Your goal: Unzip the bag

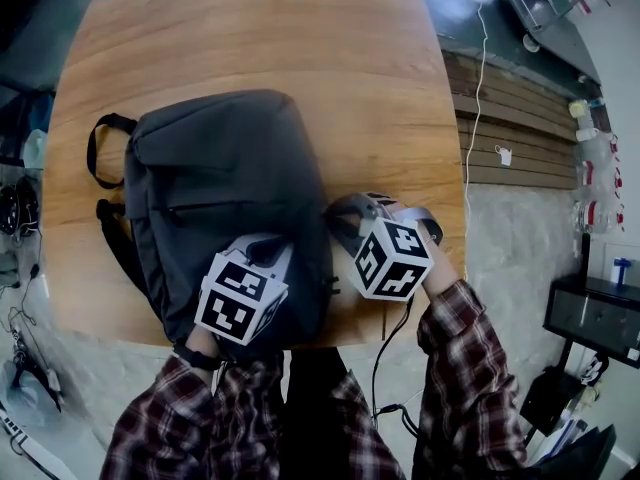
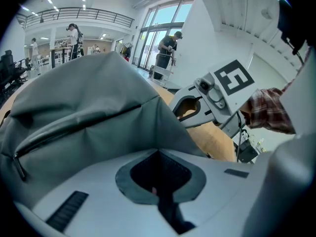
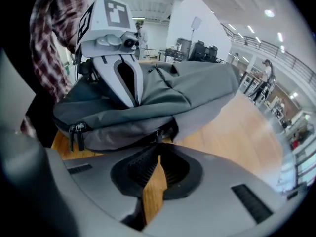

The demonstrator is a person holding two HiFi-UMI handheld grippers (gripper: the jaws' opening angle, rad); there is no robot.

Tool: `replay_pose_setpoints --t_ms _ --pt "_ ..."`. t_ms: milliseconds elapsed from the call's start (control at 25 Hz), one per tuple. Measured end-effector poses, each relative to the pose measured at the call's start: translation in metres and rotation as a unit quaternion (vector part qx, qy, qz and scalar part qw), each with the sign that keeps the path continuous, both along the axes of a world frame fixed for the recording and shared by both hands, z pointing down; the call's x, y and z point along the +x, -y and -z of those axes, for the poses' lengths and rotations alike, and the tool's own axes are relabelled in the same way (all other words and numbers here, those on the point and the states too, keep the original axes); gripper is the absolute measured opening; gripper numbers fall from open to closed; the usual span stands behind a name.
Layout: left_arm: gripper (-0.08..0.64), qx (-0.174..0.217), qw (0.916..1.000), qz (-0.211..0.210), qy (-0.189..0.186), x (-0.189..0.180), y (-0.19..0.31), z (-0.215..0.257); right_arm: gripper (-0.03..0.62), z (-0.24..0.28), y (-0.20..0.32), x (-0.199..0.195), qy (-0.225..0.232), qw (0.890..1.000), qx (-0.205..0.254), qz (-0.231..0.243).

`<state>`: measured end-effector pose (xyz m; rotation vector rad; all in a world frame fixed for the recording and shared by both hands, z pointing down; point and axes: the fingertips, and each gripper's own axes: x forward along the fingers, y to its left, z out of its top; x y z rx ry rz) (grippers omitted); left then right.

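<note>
Noted plaid sleeves [image 1: 465,368] nearest of all, on the near side of the bag [image 1: 225,188]. Found the left gripper [image 1: 262,251] planted on the bag's near end, fingers closed with tips meeting against the dark fabric. Could not confirm whether any fold is pinched between them. Found the right gripper [image 1: 337,218] just beside the bag's near right corner, low over the table [image 1: 300,38]. Fingers likewise closed tip to tip, with only wood showing through the slit behind them and nothing held. Recorded a black cable [image 1: 395,338] running from the right gripper toward the sleeves.

In the right gripper view, logged one zipper pull [image 3: 158,135] on the bag's edge just beyond the closed tips. Logged also a pair of pulls [image 3: 76,132] at the bag's corner beneath the left gripper.

Found the bag itself lying flat on the table, dark grey, main zip closed as far as visible. Noted a front pocket zip [image 1: 200,208] across the bag's middle, a shoulder strap [image 1: 115,238] along its left side, and a carry handle [image 1: 100,148] at its far left corner.

Past the table edge to the bag's right, noted a slatted wooden panel [image 1: 510,128] and a thin white cable [image 1: 478,68].
</note>
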<state>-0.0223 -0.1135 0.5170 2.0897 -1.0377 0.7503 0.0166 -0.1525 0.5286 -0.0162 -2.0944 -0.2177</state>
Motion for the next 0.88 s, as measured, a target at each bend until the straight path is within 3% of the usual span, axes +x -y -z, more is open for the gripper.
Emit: replay_pose_setpoints --t_ms 160,360,640,880 --pt "0.008 0.000 1.0000 0.000 0.002 0.000 0.000 0.000 0.026 0.002 0.000 0.001 0.008 0.998 -0.052 -0.047" --pt "0.009 0.000 1.0000 0.000 0.001 0.000 0.000 0.000 0.026 0.009 -0.002 0.003 0.028 0.991 -0.110 -0.068" --pt "0.009 -0.023 0.9996 0.008 -0.013 -0.002 0.004 -0.004 0.011 -0.002 -0.017 0.016 -0.022 0.995 -0.090 -0.037" --pt "0.009 -0.011 0.9998 0.017 -0.001 -0.004 0.013 -0.004 0.011 -0.006 -0.061 0.042 -0.040 0.987 -0.113 -0.107"
